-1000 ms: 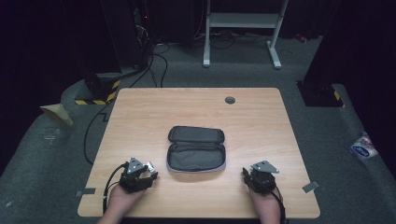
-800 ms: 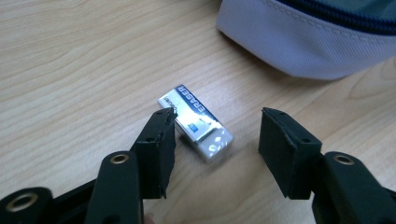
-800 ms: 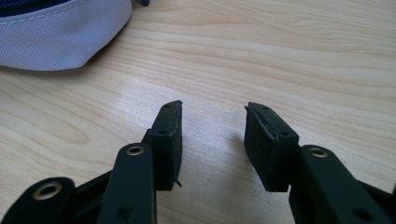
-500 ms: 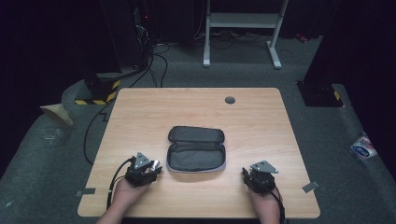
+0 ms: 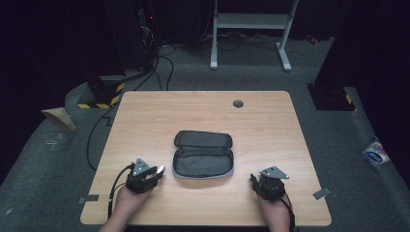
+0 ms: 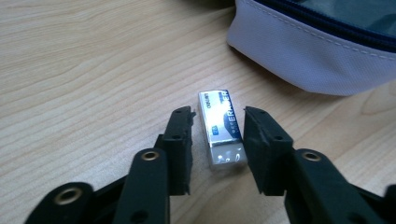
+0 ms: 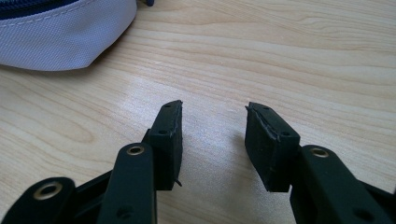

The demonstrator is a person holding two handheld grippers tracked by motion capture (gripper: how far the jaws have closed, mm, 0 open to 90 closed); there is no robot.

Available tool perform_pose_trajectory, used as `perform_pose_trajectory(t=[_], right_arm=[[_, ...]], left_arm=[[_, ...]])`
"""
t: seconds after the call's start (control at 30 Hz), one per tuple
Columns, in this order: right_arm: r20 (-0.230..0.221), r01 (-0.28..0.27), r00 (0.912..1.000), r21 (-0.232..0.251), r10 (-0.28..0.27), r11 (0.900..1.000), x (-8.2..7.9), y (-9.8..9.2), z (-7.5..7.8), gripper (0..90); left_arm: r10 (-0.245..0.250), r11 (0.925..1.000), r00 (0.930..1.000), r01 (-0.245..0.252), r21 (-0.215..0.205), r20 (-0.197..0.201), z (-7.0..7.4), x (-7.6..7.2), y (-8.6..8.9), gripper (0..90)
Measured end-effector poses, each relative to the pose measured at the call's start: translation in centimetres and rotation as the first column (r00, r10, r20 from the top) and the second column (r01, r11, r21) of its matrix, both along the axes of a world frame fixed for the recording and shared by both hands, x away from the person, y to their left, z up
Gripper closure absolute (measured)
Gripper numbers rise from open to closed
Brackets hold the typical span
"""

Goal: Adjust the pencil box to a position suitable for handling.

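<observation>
A small white eraser (image 6: 220,128) in a blue-and-silver sleeve lies on the wooden table (image 5: 145,121), just left of an open grey pencil pouch (image 5: 203,154). My left gripper (image 6: 217,114) straddles the eraser. Its jaws have just been closing, and a thin gap still shows at the left pad (image 6: 183,140). In the high view the eraser (image 5: 161,169) glints at the tip of the left gripper (image 5: 153,173). My right gripper (image 7: 214,109) rests open on bare wood right of the pouch (image 7: 60,37), with nothing between its jaws.
A round grommet (image 5: 238,103) sits in the table near its far edge. The pouch (image 6: 317,51) lies close beyond the eraser. A cable (image 5: 113,193) trails from the left gripper over the table's front left. Dark floor, cables and a white stand (image 5: 251,21) lie beyond.
The left gripper's jaws have narrowed around the eraser and the hand has edged slightly toward the pouch. The right hand and gripper have stayed put.
</observation>
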State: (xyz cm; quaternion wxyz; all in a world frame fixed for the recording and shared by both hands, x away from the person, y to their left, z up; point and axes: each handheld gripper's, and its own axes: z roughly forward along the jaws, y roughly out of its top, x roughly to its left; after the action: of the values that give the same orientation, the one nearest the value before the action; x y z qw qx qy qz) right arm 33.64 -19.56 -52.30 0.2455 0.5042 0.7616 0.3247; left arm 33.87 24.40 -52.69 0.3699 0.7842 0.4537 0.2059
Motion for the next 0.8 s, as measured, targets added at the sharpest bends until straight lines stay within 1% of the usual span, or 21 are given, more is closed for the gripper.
perform_pose_trajectory(t=[0.03,0.13,0.2,0.33,0.4,0.47,0.53,0.63,0.7,0.73,0.8], right_arm=[[0.000,-0.002,1.0000,0.001,0.002,1.000,0.01,0.00,0.00,56.3],[-0.002,-0.006,1.0000,0.004,0.006,1.000,0.03,-0.02,0.00,56.3],[-0.005,-0.004,1.0000,0.007,0.004,1.000,0.03,-0.01,0.00,56.2],[-0.001,-0.006,1.0000,0.002,0.006,1.000,0.02,0.05,0.00,56.3],[0.003,-0.007,1.0000,-0.001,0.007,1.000,0.02,0.10,-0.01,56.3],[0.001,-0.005,1.0000,0.000,0.005,1.000,0.01,0.16,0.00,56.3],[0.001,-0.005,1.0000,-0.001,0.005,1.000,0.03,0.18,0.00,56.3],[0.005,-0.008,1.0000,-0.007,0.008,1.000,0.05,0.18,-0.02,56.3],[0.003,-0.005,1.0000,-0.004,0.005,1.000,0.05,0.20,0.00,56.2],[0.003,-0.004,1.0000,-0.004,0.004,1.000,0.06,0.21,0.00,56.2],[0.003,-0.003,1.0000,-0.005,0.003,1.000,0.05,0.22,0.00,56.2]], left_arm=[[-0.001,0.9999,1.0000,0.001,0.013,0.002,0.02,-0.02,-0.06,64.6],[0.012,0.9998,0.9999,-0.013,0.016,0.011,0.00,0.01,-0.07,68.8],[0.016,0.9999,0.9999,-0.016,-0.001,0.001,-0.01,0.06,-0.04,70.2],[0.015,0.9999,0.9999,-0.015,-0.002,-0.001,0.02,0.17,-0.02,70.2],[0.012,0.9999,0.9999,-0.012,-0.002,0.001,0.00,0.33,-0.11,67.4],[0.011,0.9999,0.9999,-0.011,0.011,0.006,-0.01,0.46,-0.29,65.5],[0.009,0.9998,0.9999,-0.009,0.020,0.008,0.03,0.50,-0.31,66.9],[0.015,0.9997,0.9999,-0.015,0.017,0.009,0.02,0.49,-0.26,71.4],[0.015,0.9998,0.9998,-0.015,0.015,0.009,0.00,0.47,-0.25,72.3],[0.016,0.9998,0.9998,-0.016,0.010,0.009,-0.01,0.45,-0.21,72.5],[0.019,0.9997,0.9998,-0.019,-0.014,-0.003,-0.01,0.44,0.02,72.8]])
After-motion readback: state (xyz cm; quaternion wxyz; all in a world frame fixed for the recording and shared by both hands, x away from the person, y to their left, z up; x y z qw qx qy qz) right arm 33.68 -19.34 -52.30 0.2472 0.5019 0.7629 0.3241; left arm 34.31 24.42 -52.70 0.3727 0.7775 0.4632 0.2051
